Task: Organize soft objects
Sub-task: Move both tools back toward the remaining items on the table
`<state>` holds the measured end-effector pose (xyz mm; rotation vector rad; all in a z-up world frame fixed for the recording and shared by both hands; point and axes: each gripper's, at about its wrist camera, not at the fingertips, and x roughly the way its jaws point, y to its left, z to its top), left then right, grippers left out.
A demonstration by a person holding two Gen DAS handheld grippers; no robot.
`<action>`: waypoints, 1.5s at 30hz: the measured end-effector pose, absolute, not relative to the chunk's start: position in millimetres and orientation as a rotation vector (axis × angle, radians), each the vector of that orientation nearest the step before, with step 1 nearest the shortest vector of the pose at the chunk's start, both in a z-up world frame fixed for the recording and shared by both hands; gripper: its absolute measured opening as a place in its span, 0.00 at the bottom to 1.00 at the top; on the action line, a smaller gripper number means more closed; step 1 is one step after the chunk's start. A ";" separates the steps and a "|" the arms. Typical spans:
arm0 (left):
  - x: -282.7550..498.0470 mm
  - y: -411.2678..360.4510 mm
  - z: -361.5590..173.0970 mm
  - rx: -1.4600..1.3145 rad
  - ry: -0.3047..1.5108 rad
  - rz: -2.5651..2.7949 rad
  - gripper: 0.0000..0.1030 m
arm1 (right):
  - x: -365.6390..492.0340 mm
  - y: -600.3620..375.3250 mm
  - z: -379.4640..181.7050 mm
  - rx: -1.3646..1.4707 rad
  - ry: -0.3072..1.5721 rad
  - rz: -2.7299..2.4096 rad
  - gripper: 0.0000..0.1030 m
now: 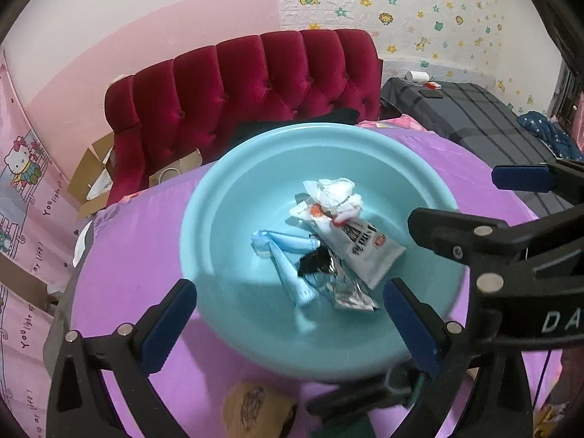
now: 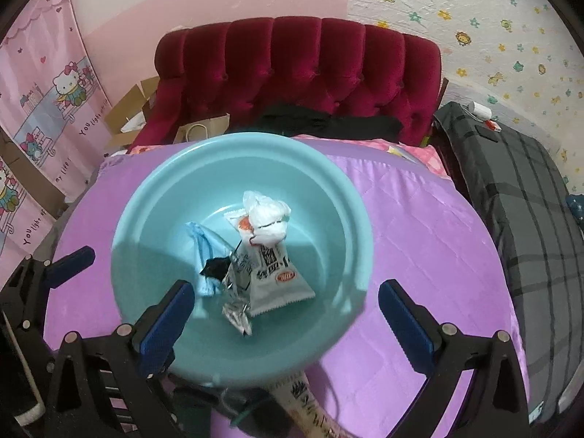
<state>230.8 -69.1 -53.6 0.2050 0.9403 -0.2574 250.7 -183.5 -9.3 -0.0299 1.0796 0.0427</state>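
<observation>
A light blue plastic basin point(image 1: 219, 219) point(image 2: 146, 200) sits on a purple bedspread. In it lie a crumpled white bag point(image 1: 337, 193) point(image 2: 268, 219), a white snack packet point(image 1: 365, 252) point(image 2: 277, 277), a light blue wrapper point(image 1: 288, 266) point(image 2: 204, 252) and a silver foil wrapper point(image 1: 346, 288) point(image 2: 237, 310). My left gripper point(image 1: 290, 325) is open and empty over the basin's near rim. My right gripper point(image 2: 286, 325) is open and empty over the basin's near right rim; it also shows at the right of the left wrist view point(image 1: 471, 208).
The purple bedspread point(image 1: 127, 273) point(image 2: 419, 237) covers the bed. A red tufted headboard point(image 1: 237, 84) point(image 2: 299, 73) stands behind. A grey plaid blanket point(image 2: 529, 237) lies at the right. A brown soft object point(image 1: 255, 408) and a packet point(image 2: 310, 401) lie near the camera.
</observation>
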 end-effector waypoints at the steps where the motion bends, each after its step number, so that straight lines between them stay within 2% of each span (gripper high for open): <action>1: 223.6 -68.4 -50.1 0.211 0.932 -0.255 1.00 | 246.4 -182.9 -7.0 -0.038 1.075 0.037 1.00; 20: 136.6 -49.3 -28.0 0.239 0.906 -0.240 1.00 | 153.5 -190.3 24.1 -0.033 1.053 0.058 1.00; 33: 80.4 -23.3 -53.9 0.218 0.950 -0.220 1.00 | 95.7 -198.4 11.0 -0.039 1.049 0.068 1.00; 45: 44.0 -13.3 -96.2 0.213 1.016 -0.199 1.00 | 52.3 -211.5 -24.0 -0.029 1.052 0.097 1.00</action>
